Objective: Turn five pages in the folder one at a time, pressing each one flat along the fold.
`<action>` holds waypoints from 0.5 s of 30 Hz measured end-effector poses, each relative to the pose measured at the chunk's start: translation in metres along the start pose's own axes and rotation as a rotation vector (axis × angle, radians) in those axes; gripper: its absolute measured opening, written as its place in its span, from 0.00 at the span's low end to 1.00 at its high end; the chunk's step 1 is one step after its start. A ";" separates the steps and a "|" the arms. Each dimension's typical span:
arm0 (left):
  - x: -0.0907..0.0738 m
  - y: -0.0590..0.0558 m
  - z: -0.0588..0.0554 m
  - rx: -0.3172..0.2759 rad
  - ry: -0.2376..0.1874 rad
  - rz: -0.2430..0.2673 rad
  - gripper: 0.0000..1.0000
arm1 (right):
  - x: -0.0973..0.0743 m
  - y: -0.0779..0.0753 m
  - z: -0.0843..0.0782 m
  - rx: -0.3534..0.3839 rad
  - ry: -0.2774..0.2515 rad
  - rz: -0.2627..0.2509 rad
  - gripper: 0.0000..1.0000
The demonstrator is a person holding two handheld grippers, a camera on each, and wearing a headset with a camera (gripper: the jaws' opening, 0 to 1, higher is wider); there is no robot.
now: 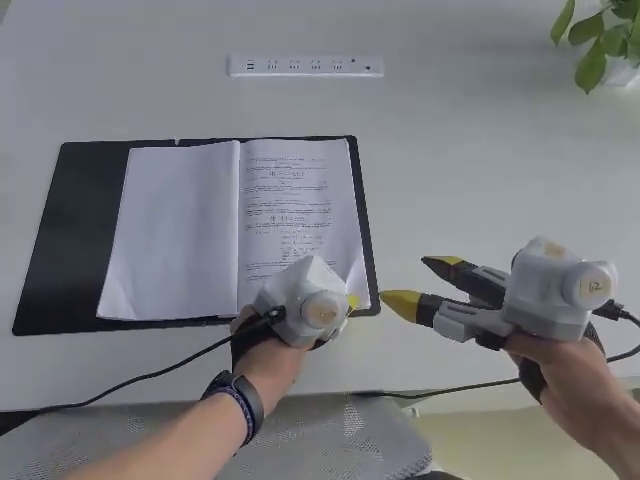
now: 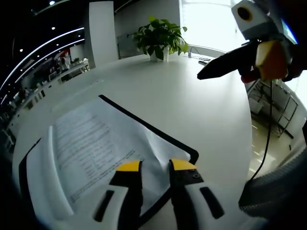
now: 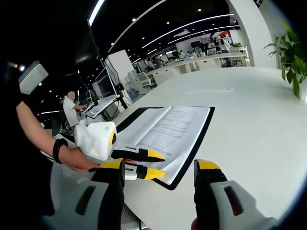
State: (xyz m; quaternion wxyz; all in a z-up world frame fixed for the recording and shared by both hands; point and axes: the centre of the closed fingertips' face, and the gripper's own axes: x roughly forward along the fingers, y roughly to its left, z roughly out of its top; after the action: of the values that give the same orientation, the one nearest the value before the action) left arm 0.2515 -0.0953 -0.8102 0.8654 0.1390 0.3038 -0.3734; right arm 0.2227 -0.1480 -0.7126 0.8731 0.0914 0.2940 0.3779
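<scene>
Looking at the head view, I find the open folder (image 1: 80,230) lying left of centre on the counter (image 1: 480,150). Its printed page (image 1: 295,215) is thin, light and creases easily, so I judge its lower right corner the best hold. My left claw (image 2: 157,165) is there, jaws a narrow gap apart, gripping nothing I can see. My right claw (image 1: 418,281), lower right, is wide open, empty.

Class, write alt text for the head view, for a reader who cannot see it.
An open black folder lies on a white table, with the left gripper at the lower right corner of its printed right page. The right gripper hovers open over the table to the right; a power strip and plant sit beyond.
</scene>
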 end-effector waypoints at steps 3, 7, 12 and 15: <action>0.000 0.004 0.000 0.015 0.003 0.008 0.14 | 0.001 0.000 -0.001 0.006 -0.002 0.004 0.57; 0.000 0.003 0.000 0.034 0.009 0.007 0.12 | 0.006 0.000 -0.002 0.010 0.002 0.010 0.56; 0.000 -0.001 0.002 0.045 0.000 0.003 0.05 | 0.013 0.002 -0.002 0.009 0.005 0.023 0.55; -0.001 -0.001 0.002 0.046 -0.004 -0.006 0.04 | 0.020 -0.002 -0.005 0.024 0.005 0.028 0.55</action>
State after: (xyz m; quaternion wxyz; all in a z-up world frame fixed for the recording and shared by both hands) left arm 0.2509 -0.0965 -0.8076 0.8614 0.1571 0.2941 -0.3832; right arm 0.2319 -0.1356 -0.7264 0.8659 0.1047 0.2994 0.3866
